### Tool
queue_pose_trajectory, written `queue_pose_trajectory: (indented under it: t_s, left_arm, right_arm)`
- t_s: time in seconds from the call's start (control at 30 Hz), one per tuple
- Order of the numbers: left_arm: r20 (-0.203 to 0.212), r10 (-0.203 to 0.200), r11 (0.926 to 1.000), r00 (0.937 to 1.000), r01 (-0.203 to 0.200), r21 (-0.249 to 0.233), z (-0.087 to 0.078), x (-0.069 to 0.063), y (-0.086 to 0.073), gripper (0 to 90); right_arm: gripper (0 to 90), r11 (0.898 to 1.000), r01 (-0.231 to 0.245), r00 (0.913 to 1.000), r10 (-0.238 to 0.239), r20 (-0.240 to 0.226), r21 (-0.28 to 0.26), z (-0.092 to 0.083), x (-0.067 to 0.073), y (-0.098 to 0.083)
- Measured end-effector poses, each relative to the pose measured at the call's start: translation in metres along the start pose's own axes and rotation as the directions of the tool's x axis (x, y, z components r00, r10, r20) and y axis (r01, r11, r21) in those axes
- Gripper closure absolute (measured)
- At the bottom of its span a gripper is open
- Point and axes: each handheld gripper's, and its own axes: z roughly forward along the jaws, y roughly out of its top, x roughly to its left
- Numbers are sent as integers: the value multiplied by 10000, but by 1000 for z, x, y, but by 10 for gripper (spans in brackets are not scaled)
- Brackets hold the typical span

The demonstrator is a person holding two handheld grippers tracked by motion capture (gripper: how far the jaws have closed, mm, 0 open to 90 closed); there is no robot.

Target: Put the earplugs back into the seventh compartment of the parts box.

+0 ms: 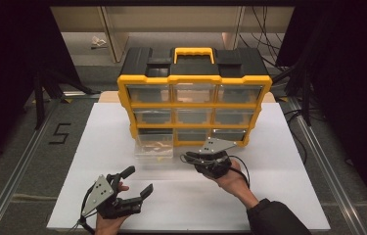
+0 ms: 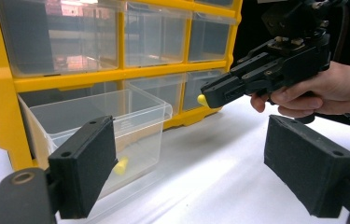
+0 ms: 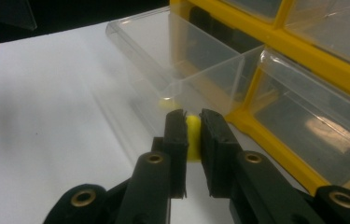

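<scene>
Right gripper [image 3: 192, 122] clenched on small yellow peg [image 3: 192, 135], pinched between both pads, held just in front of pulled-out clear drawer [image 3: 177, 60]. Seen from left gripper view as yellow tip [image 2: 202, 100] poking out of the black jaws, above the worktop, level with the organiser's bottom row. Gripped by a hand [image 1: 232, 181] coming in from lower right, dark sleeve [image 1: 274, 218] behind it.

Left gripper [image 1: 131, 183] released, jaws wide apart, nothing between them. Parked low over white worktop [image 1: 279, 196] at near left, well apart from the drawer, aimed toward it.

Drawer slid out of bottom-left slot of yellow-framed organiser [image 1: 194, 105], resting on the worktop, front end toward the person. Second yellow peg [image 2: 121, 166] lying inside on drawer floor, near front wall. Same one showing in right gripper view as blurred yellow spot [image 3: 167, 104] through the clear wall.

Organiser upright at mid worktop, three rows of three clear drawers, black top with yellow carry handle [image 1: 194, 52]. Other drawers pushed in; contents too faint to tell.

Number 5 marked in black tape [image 1: 59, 133] on floor left of worktop.
</scene>
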Motion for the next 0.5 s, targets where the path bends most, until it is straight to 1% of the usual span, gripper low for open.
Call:
queue_pose_trajectory:
  t_s: [0.13,0.2,0.23,0.33,0.4,0.5]
  left_arm:
    - [31,36,10000,10000,-36,-13,0,-1,0,165]
    - [73,53,10000,10000,-53,4,2,-1,1,165]
    - [77,59,10000,10000,-59,18,2,-2,0,165]
    - [133,63,9999,9999,-64,79,4,-1,0,165]
    - [138,66,10000,9999,-67,42,3,-2,0,165]
    - [155,88,9999,9998,-89,52,4,-2,0,165]
  right_arm:
    - [814,9998,82,9999,-81,62,-180,-1,2,4]
    - [813,9998,90,9999,-89,58,-166,0,3,4]
    - [814,9997,191,9998,-190,94,-125,2,3,4]
    - [814,9997,184,9998,-182,123,-161,5,2,6]
    - [814,9994,100,9998,-94,177,-322,8,1,11]
    - [814,9991,189,9996,-180,222,-389,9,2,14]
